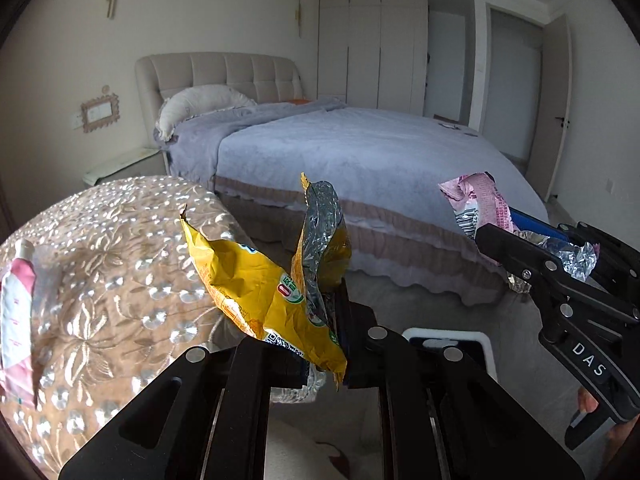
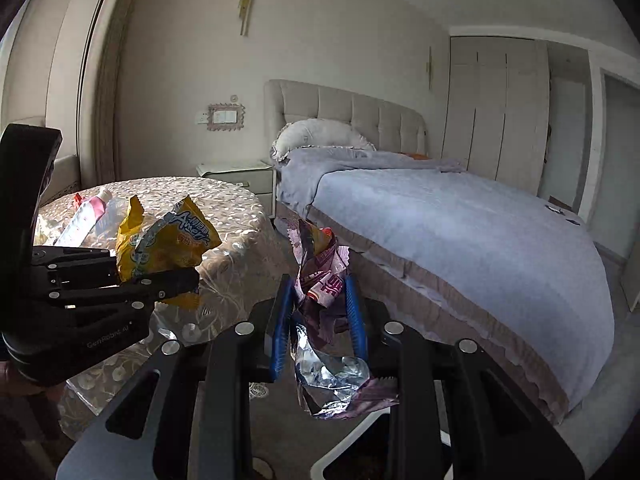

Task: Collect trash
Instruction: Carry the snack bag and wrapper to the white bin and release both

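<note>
My jaws are both clamped on trash: the left gripper [image 1: 326,344] is nearly shut on a yellow snack bag [image 1: 256,284], pinching only its lower corner, and the right gripper [image 2: 320,320] is closed partway on a crumpled pink wrapper [image 2: 324,280] with foil lining hanging below the blue pads [image 2: 354,320]. Both pieces are off the table [image 2: 232,216] and in the air between it and the bed [image 2: 460,232]. The yellow bag flops wide of my grip, so I judge a quick swing could tear it free or snag it on the table's edge. The wrapper's loose foil tail could slip out too. A pink-and-white tube [image 2: 86,216] lies on the table, not yet collected. The floor [image 1: 392,304] alongside the bed gives me open room; something white sits right below my grippers, partly hidden.
</note>
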A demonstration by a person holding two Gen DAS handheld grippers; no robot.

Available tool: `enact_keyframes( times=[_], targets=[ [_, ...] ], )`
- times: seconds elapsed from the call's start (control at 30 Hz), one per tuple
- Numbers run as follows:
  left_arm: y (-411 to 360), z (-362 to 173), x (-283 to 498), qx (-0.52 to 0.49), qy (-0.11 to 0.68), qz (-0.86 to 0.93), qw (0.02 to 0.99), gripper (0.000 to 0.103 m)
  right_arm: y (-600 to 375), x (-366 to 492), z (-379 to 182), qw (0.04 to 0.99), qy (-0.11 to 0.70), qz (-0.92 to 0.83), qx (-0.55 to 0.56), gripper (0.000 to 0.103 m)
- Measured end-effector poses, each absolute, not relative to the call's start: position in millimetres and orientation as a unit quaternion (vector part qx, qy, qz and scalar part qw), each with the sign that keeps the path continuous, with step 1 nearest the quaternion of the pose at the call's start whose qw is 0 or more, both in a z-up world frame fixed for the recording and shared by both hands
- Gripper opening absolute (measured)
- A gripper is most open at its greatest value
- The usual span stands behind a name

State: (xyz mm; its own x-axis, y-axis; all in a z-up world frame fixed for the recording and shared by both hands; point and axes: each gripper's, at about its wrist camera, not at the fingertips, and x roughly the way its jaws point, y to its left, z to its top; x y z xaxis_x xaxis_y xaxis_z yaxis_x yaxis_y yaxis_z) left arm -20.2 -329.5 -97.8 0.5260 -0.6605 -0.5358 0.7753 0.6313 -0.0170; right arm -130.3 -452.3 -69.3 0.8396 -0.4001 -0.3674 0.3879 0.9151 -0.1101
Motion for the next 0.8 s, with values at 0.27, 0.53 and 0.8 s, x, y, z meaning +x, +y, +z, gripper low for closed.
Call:
enact_keyframes(
  times=[0.27, 0.53, 0.8],
  targets=[
    [-401.1, -131.2, -55.1, 0.151, 0.272, -0.469, 0.827, 0.01, -496.4, -169.3, -99.9, 0.941, 0.207, -0.266, 0.009, 0.028],
    [-455.9, -165.1, -75.0, 0.193, 0.29, -0.504, 0.79, 0.01, -532.7, -180.1, -136.3, 0.924, 0.235, -0.3, 0.036, 0.028],
    [-493.7, -203.0, -75.2, 0.229, 0.335, -0.523, 0.75, 0.017, -568.5, -187.1, -173.7, 0.904, 0.268, -0.325, 0.071, 0.028]
  ],
)
